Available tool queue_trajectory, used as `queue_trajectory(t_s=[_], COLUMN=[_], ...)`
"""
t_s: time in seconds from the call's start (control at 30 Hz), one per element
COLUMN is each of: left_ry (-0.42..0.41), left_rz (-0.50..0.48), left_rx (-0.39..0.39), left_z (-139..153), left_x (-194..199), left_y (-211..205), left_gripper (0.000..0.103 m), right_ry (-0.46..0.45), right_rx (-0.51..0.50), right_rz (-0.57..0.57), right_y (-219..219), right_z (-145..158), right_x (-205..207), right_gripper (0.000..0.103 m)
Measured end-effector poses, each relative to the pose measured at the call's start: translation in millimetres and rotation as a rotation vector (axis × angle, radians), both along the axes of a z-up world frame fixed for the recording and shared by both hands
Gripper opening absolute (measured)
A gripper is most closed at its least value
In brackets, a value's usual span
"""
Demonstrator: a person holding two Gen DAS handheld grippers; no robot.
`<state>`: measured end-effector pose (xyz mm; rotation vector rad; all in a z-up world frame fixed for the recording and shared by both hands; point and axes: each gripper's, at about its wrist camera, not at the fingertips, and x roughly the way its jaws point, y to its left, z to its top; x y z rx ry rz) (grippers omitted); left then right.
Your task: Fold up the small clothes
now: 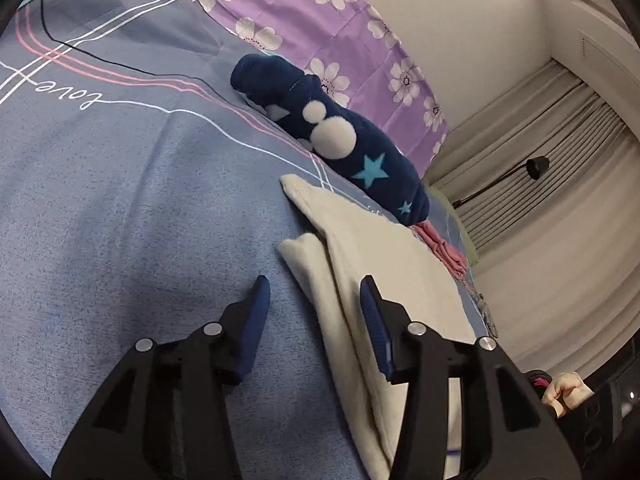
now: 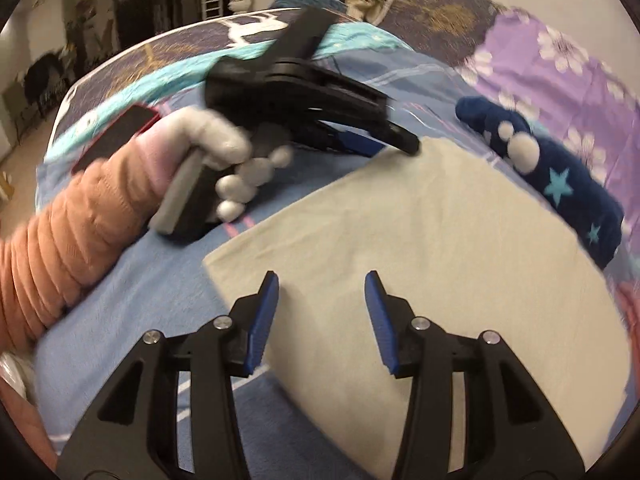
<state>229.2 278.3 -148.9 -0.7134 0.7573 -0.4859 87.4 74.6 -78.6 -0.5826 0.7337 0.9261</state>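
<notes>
A cream cloth (image 1: 380, 264) lies folded on the blue bed cover (image 1: 120, 200). In the left wrist view my left gripper (image 1: 314, 280) is open, its blue pads standing apart over the cloth's folded edge without pressing it. The right wrist view shows the cream cloth (image 2: 420, 240) spread flat, with my right gripper (image 2: 322, 276) open just above its near edge and nothing pinched. A white-gloved hand (image 2: 224, 148) holds the left gripper (image 2: 394, 144) at the cloth's far corner. A navy garment with white dots and stars (image 1: 352, 140) (image 2: 560, 176) lies beyond the cloth.
A pink garment (image 1: 444, 248) sticks out past the navy one. A purple floral sheet (image 1: 320, 12) covers the bed's far side by the wall. A red-edged flat object (image 2: 116, 136) lies on the bed behind an orange sleeve (image 2: 60, 248). A black lamp (image 1: 536, 168) stands by the curtain.
</notes>
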Motion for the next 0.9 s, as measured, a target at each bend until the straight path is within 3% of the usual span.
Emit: queue_trajectory(t_s=[0.1, 0.23, 0.4, 0.43, 0.47, 0.5, 0.53, 0.6, 0.77, 0.9], left_ry=[0.003, 0.0, -0.004, -0.005, -0.006, -0.007, -0.007, -0.009, -0.01, -0.003], left_rz=[0.003, 0.0, -0.007, -0.008, -0.008, -0.01, -0.012, -0.015, -0.022, -0.028], left_rx=[-0.05, -0.045, -0.073, -0.079, -0.083, -0.089, -0.096, -0.116, -0.157, -0.186], left_z=[-6, -7, -8, -9, -10, -10, -10, -11, -13, -13], left_x=[1, 0, 1, 1, 0, -1, -1, -2, -3, -4], left_y=[6, 6, 7, 7, 8, 9, 10, 12, 16, 18], left_gripper=[0.047, 0.047, 0.047, 0.047, 0.047, 0.047, 0.047, 0.047, 0.047, 0.047], right_ry=[-0.112, -0.254, -0.461, -0.529, -0.585, -0.604, -0.591, -0.543, -0.189, -0.079], right_rx=[-0.043, -0.113, -0.18, -0.201, -0.222, -0.241, -0.242, -0.179, 0.122, 0.22], right_rz=[0.067, 0.128, 0.125, 0.107, 0.088, 0.075, 0.061, 0.033, -0.135, -0.193], right_y=[11, 30, 49, 53, 56, 58, 59, 54, 15, 3], right_z=[-6, -17, -32, -36, -40, -42, -42, -31, 22, 36], right_x=[-30, -62, -77, -78, -77, -74, -70, -66, -26, -8], right_gripper=[0.046, 0.046, 0.044, 0.037, 0.023, 0.015, 0.009, 0.007, 0.006, 0.006])
